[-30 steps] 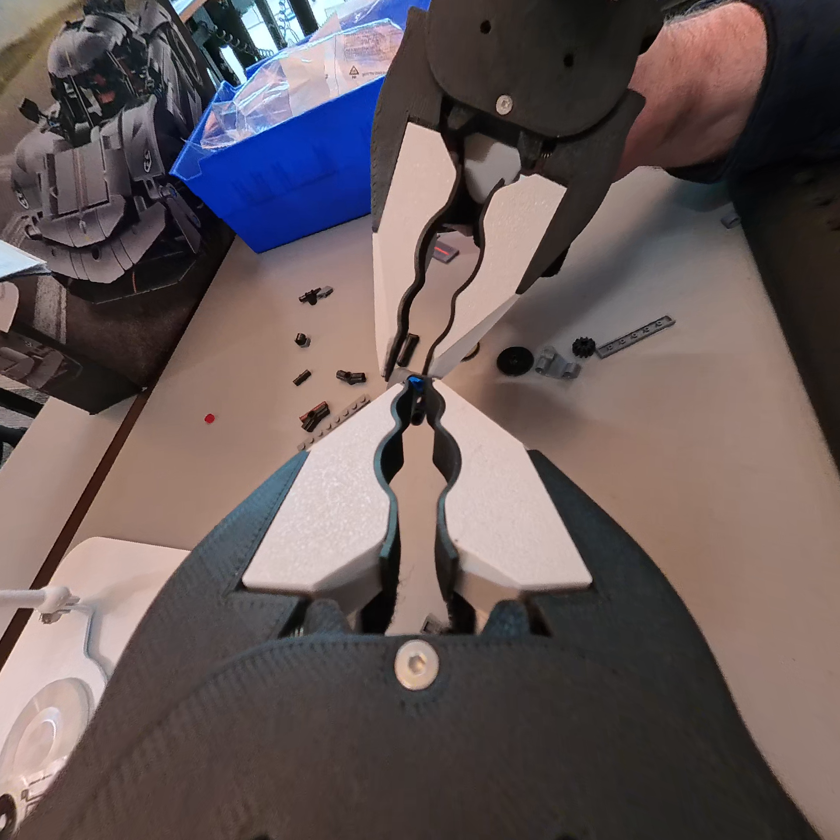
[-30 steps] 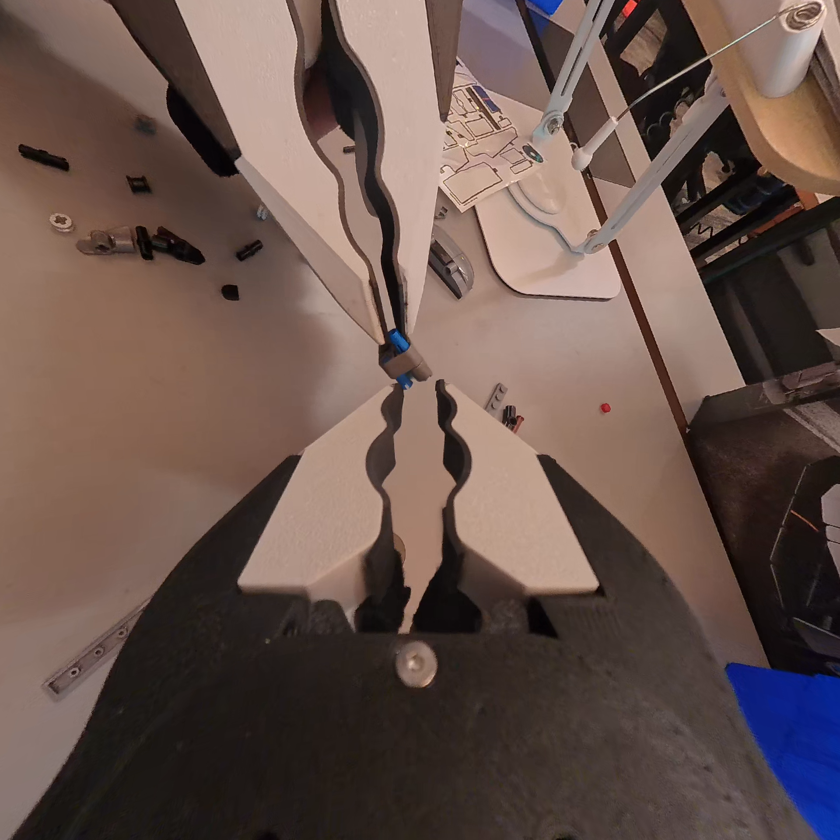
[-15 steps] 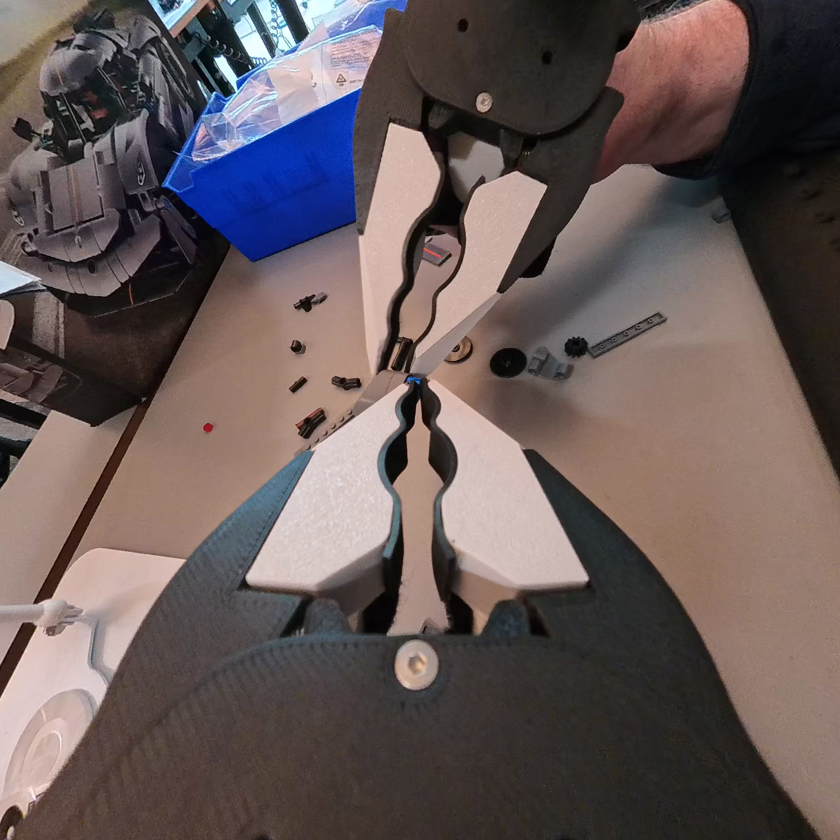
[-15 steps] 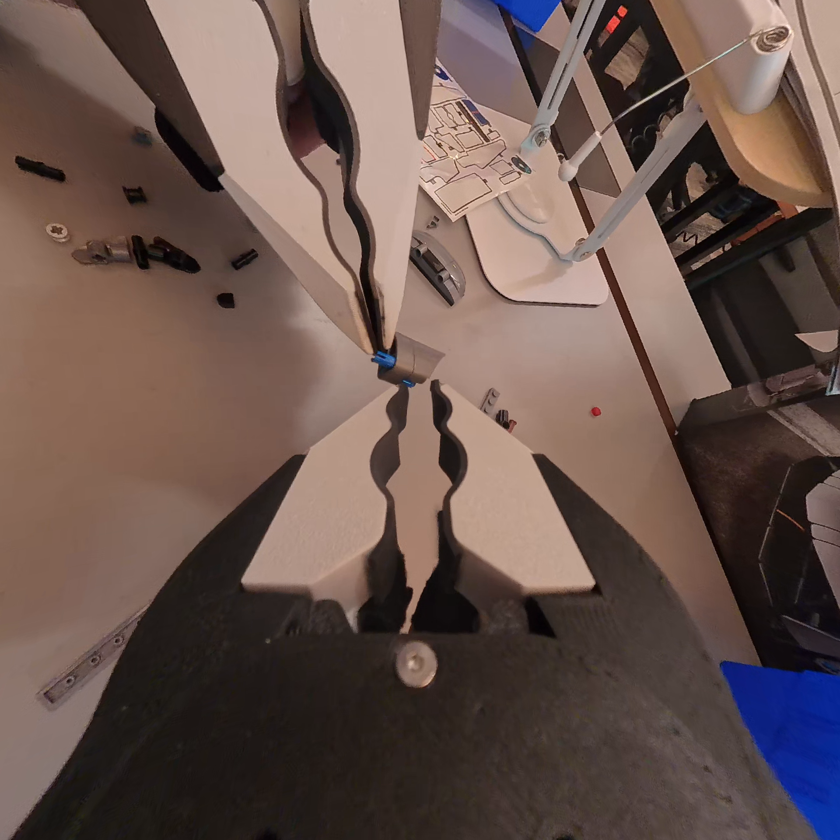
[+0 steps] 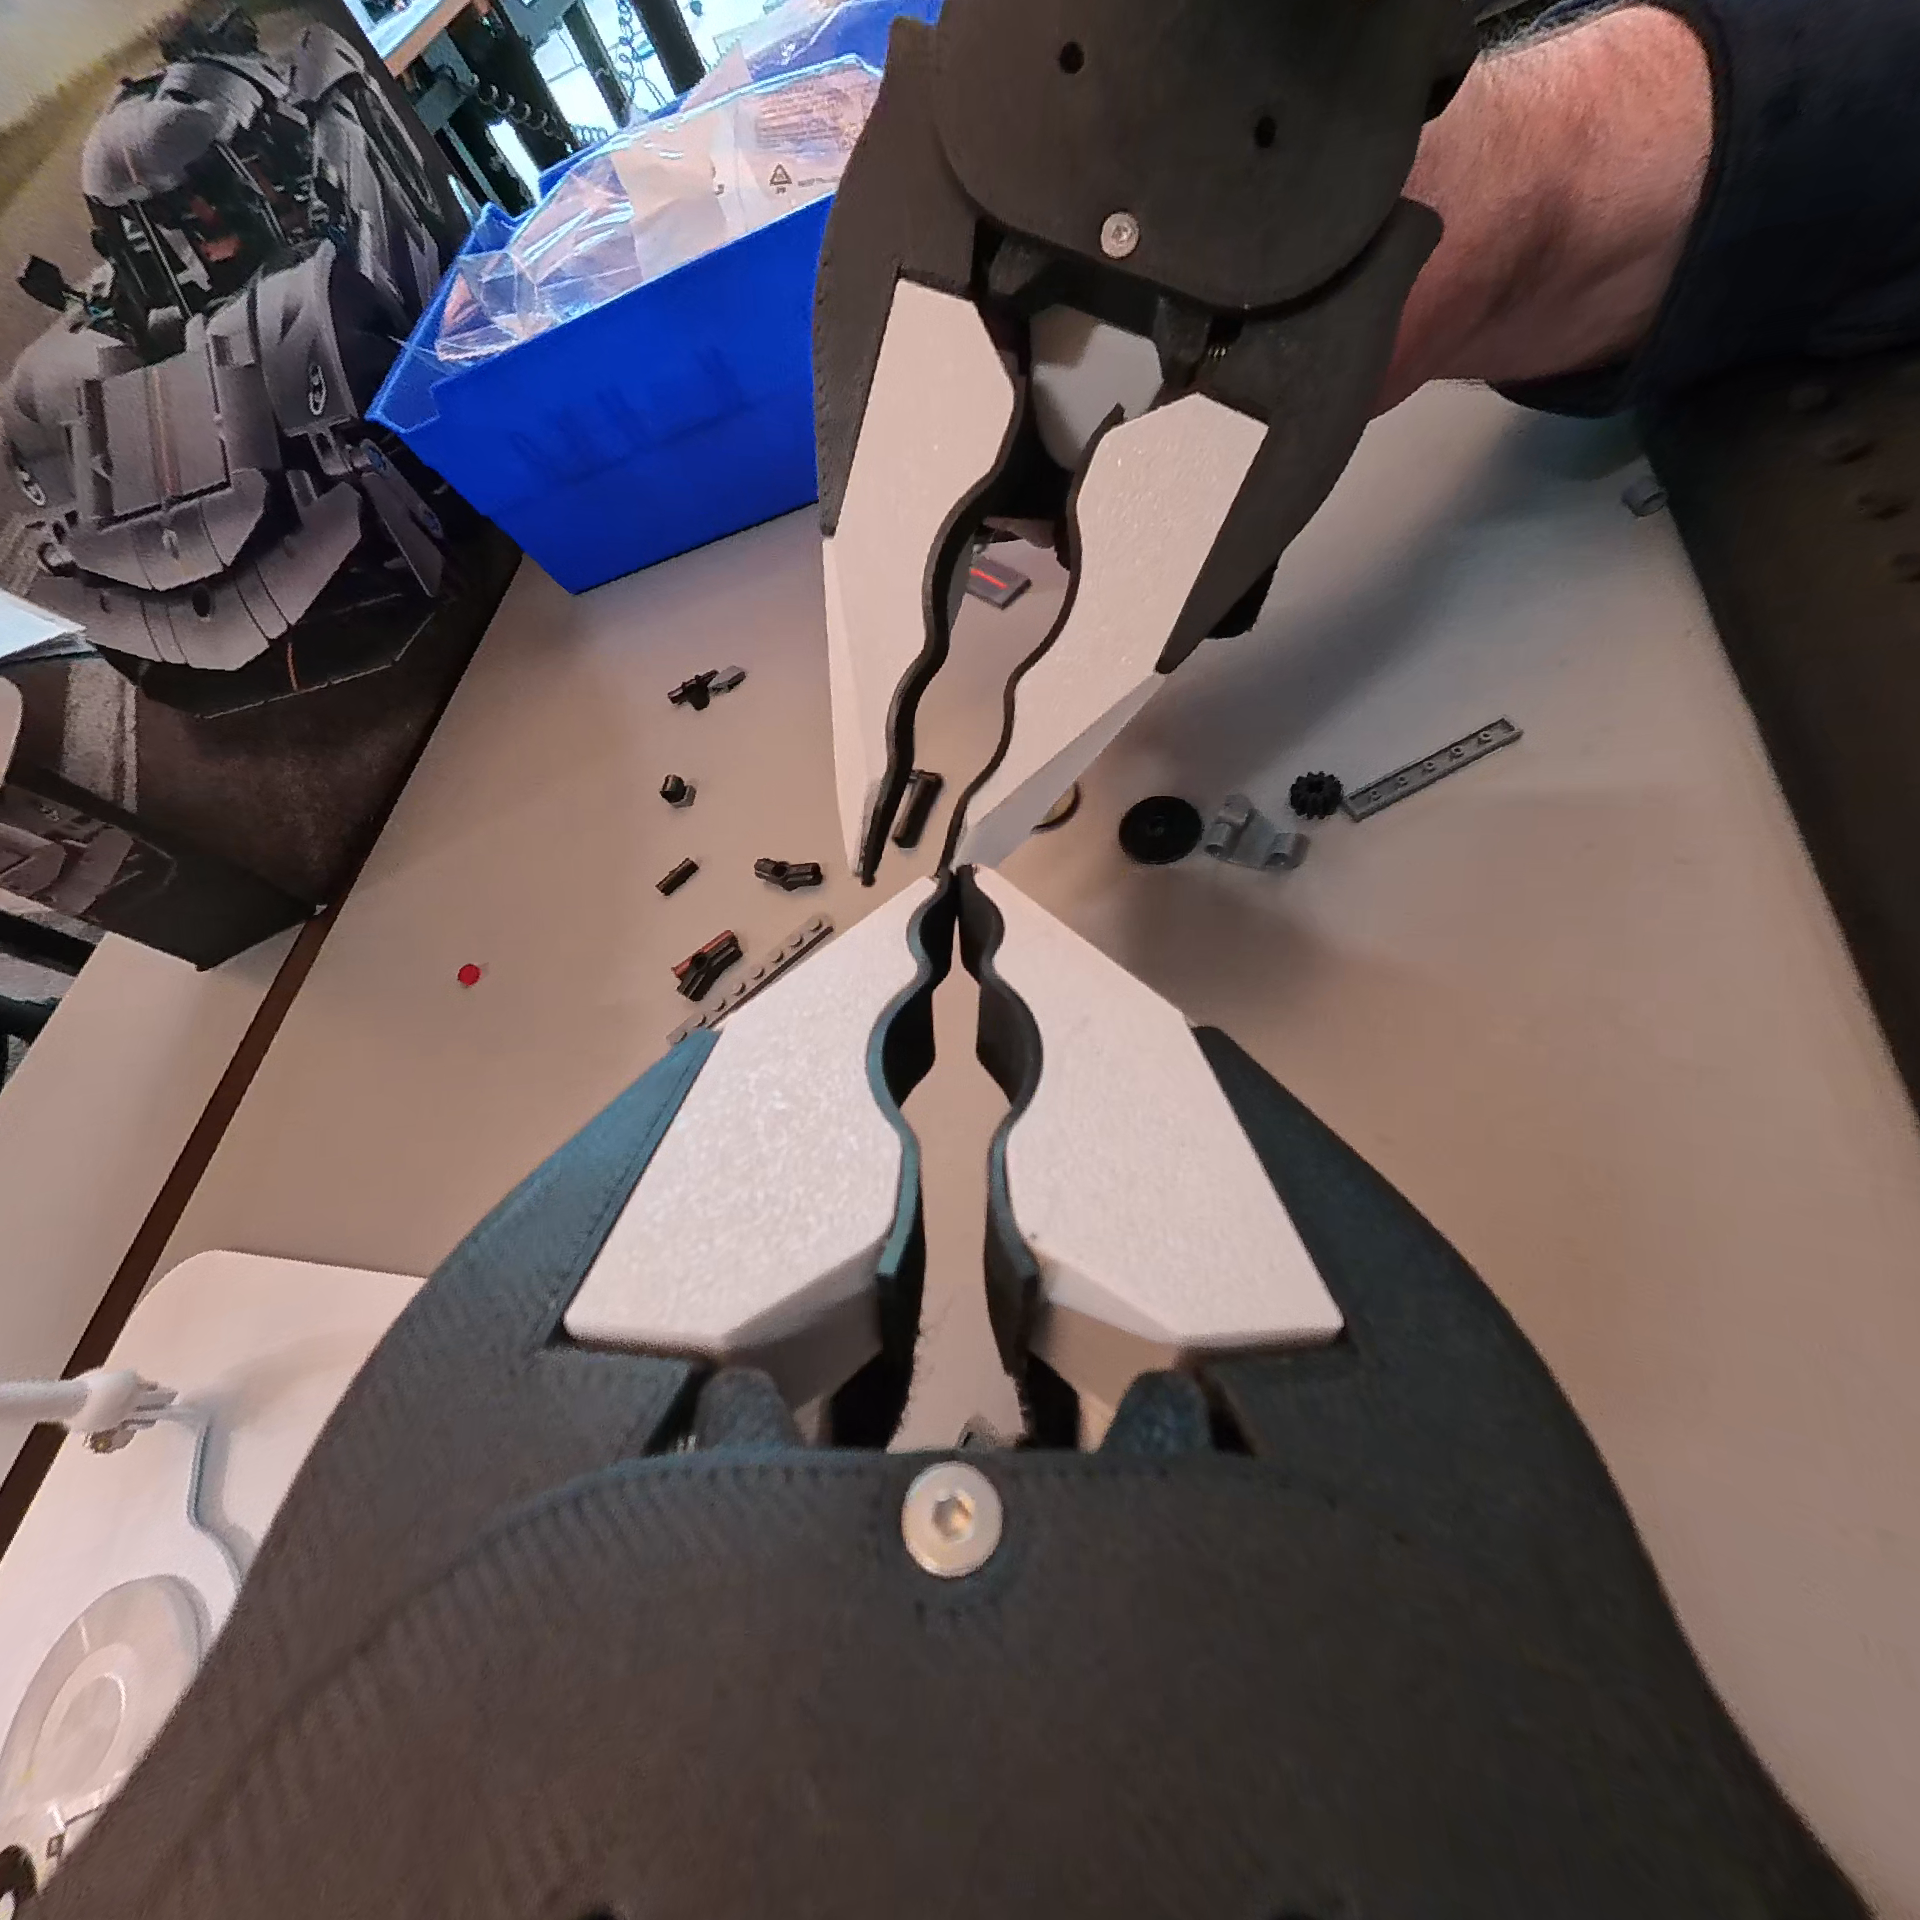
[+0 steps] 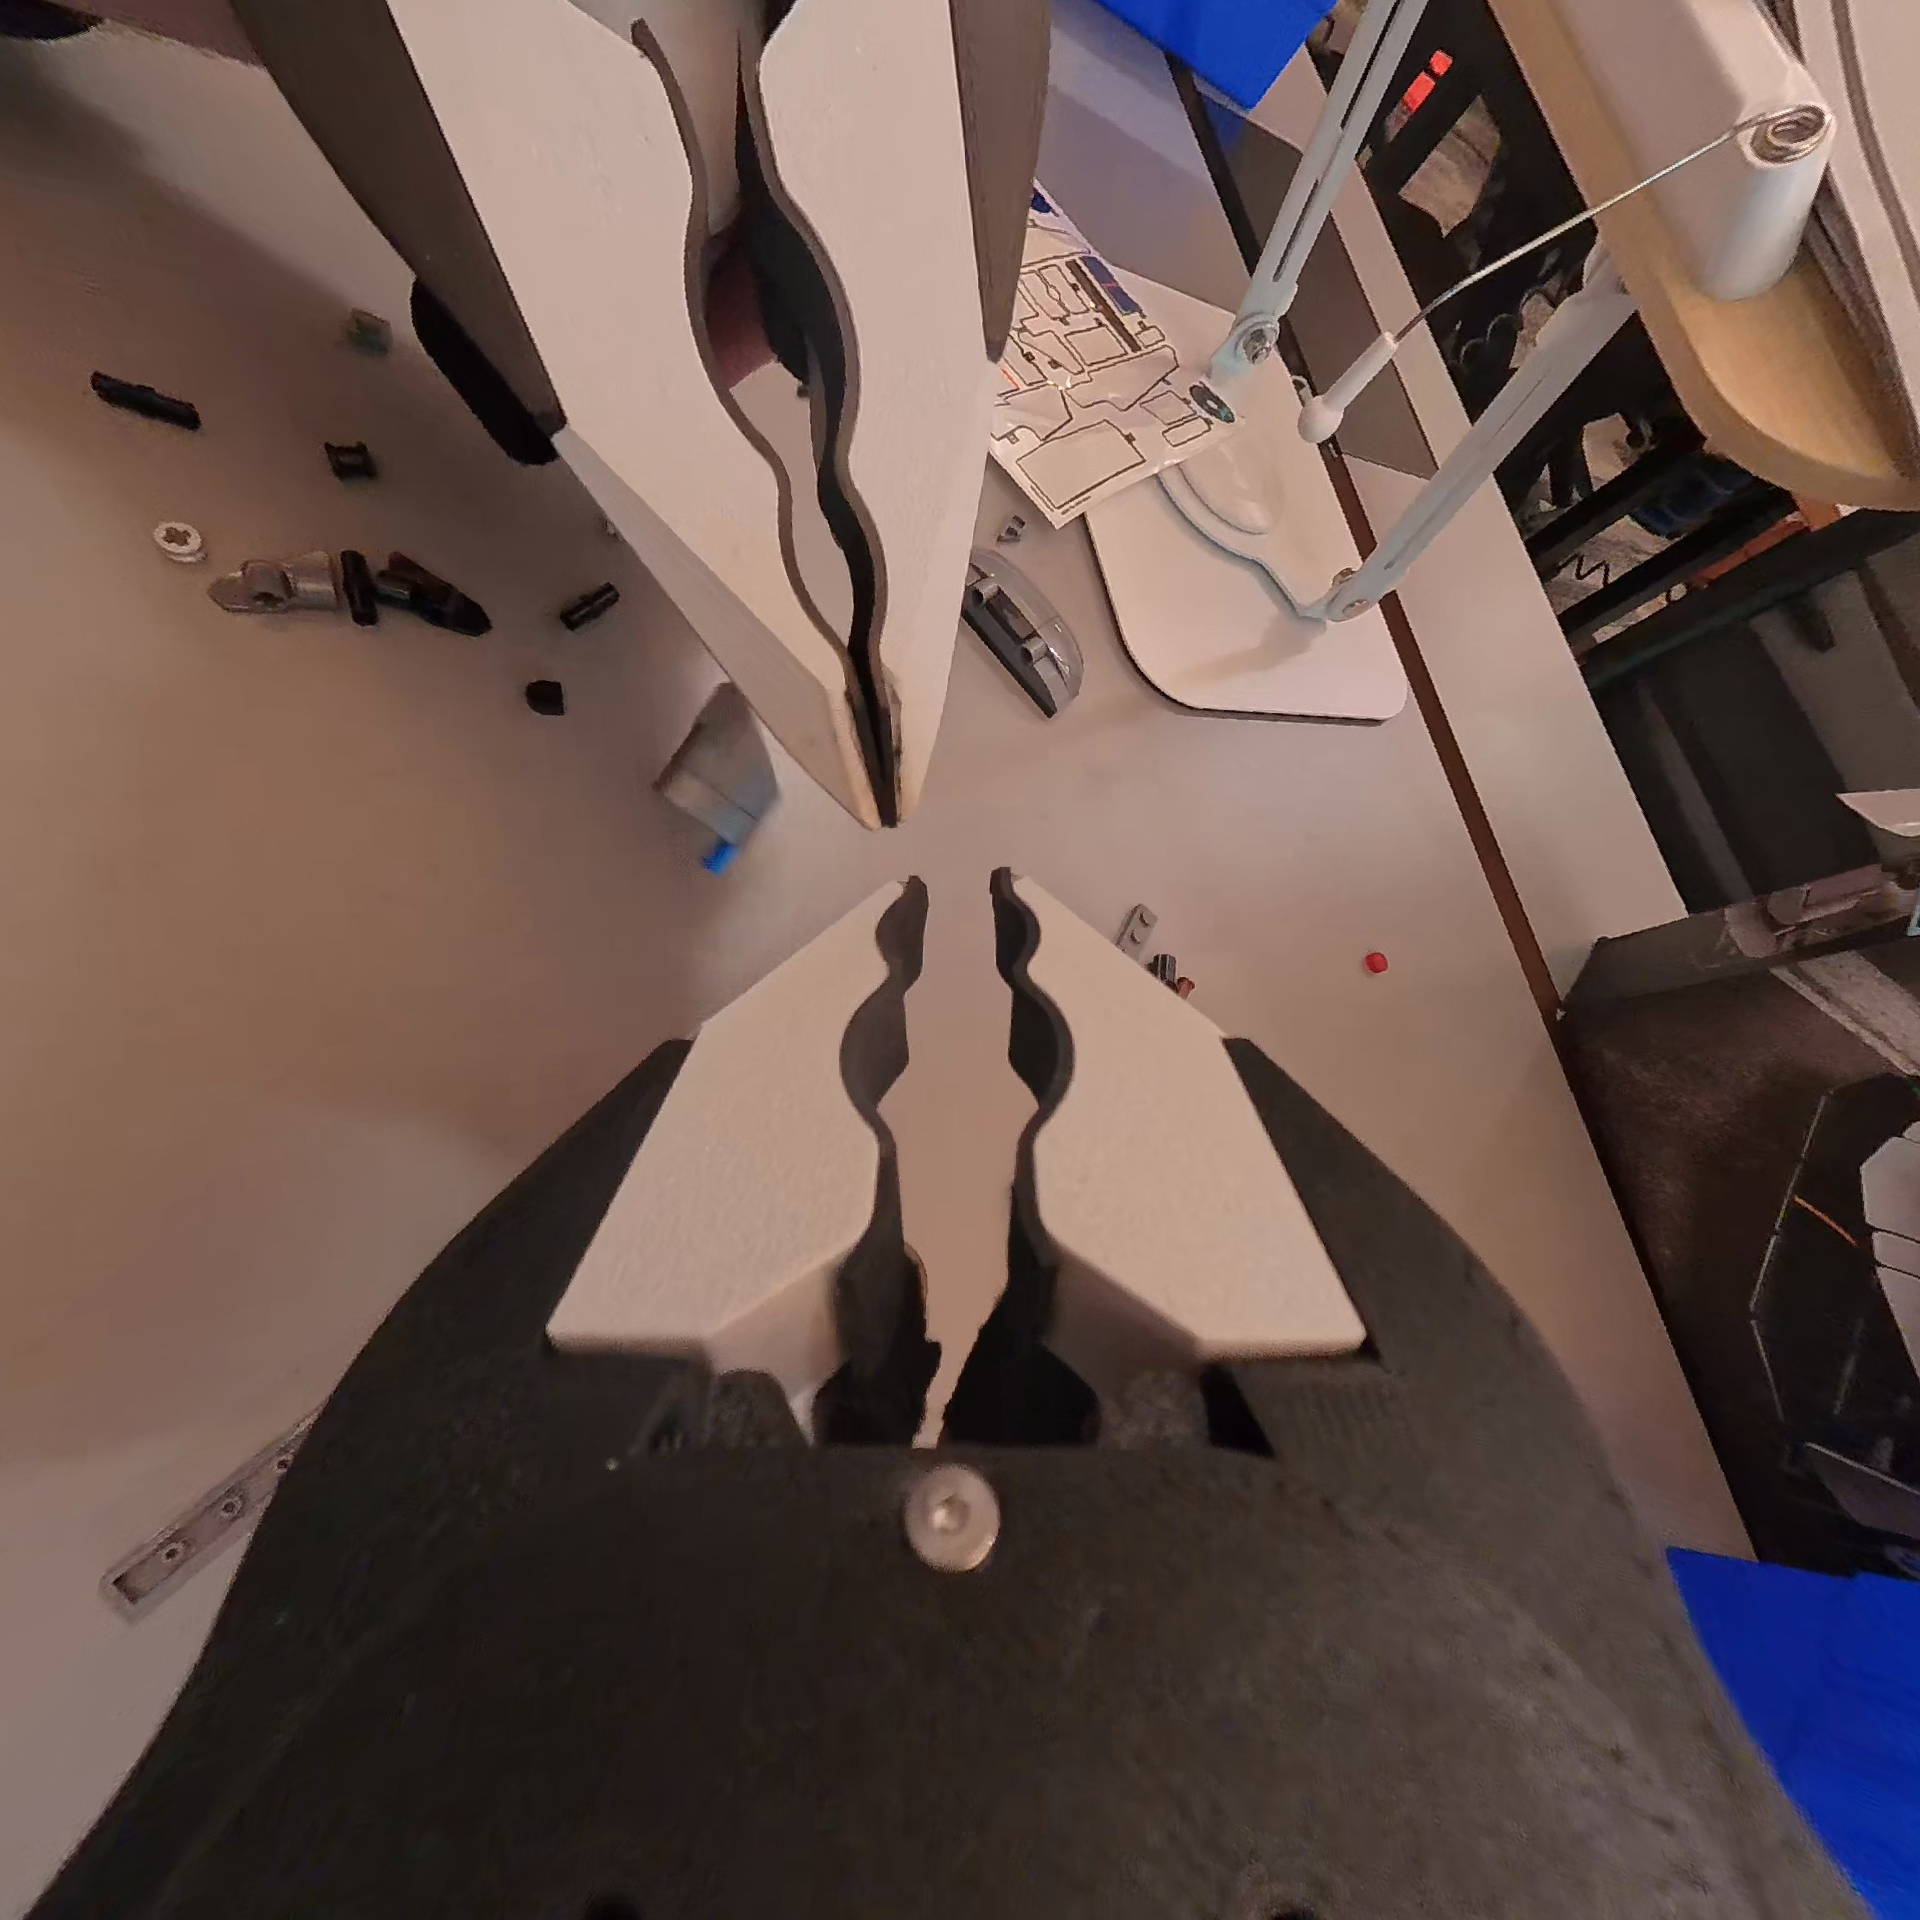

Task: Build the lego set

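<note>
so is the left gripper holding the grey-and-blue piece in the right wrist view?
No. The left gripper is shut and empty; the grey-and-blue piece is off beside it.

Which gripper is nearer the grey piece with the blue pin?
Left. The left gripper, shut, is close beside the grey piece; the right gripper, open, sits farther off.

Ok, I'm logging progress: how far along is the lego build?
Done: only one small join, a grey piece with a blue pin in it. In hand: nothing; the left tool is shut empty, the right tool open, and that piece is loose beside them, blurred. Left: nearly everything; black pins and grey beams lie scattered, and plastic bags fill the blue bin.
</note>
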Tool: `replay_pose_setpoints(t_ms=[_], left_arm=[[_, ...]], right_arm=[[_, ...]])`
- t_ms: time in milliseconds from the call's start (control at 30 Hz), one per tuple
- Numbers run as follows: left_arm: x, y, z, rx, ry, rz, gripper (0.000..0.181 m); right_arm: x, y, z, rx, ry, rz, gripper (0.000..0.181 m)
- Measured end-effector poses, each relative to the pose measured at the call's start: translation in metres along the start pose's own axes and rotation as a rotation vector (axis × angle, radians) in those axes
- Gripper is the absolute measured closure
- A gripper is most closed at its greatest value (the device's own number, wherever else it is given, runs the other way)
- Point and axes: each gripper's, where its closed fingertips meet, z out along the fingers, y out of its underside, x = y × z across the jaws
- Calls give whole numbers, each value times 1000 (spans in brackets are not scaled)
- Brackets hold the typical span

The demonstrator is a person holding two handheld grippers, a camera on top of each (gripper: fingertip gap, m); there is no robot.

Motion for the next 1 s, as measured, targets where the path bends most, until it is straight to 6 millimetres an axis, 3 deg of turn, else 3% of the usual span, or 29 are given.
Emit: replay_pose_setpoints(t_ms=[133,333,433,567,700,800,833,1000], left_arm=[[-7,4,-4,-14,-19,-15,181],[-14,30,-17,-166,2,-36,174],[-4,41,-30,-219,83,-51,170],[26,63,-45,-347,247,-68,159],[49,85,-40,-469,342,-59,145],[58,97,-35,-530,373,-55,148],[56,95,-33,-522,365,-59,154],[52,97,-32,-526,341,-40,155]], right_arm=[[6,3,-2,-8,19,16,170],[12,6,-3,-19,36,47,170],[10,6,-2,-22,30,43,170],[9,8,-1,-29,22,42,170],[7,8,0,-32,13,38,170],[5,8,1,-33,9,33,170],[5,8,1,-32,8,33,170],[4,7,1,-30,4,32,170]])
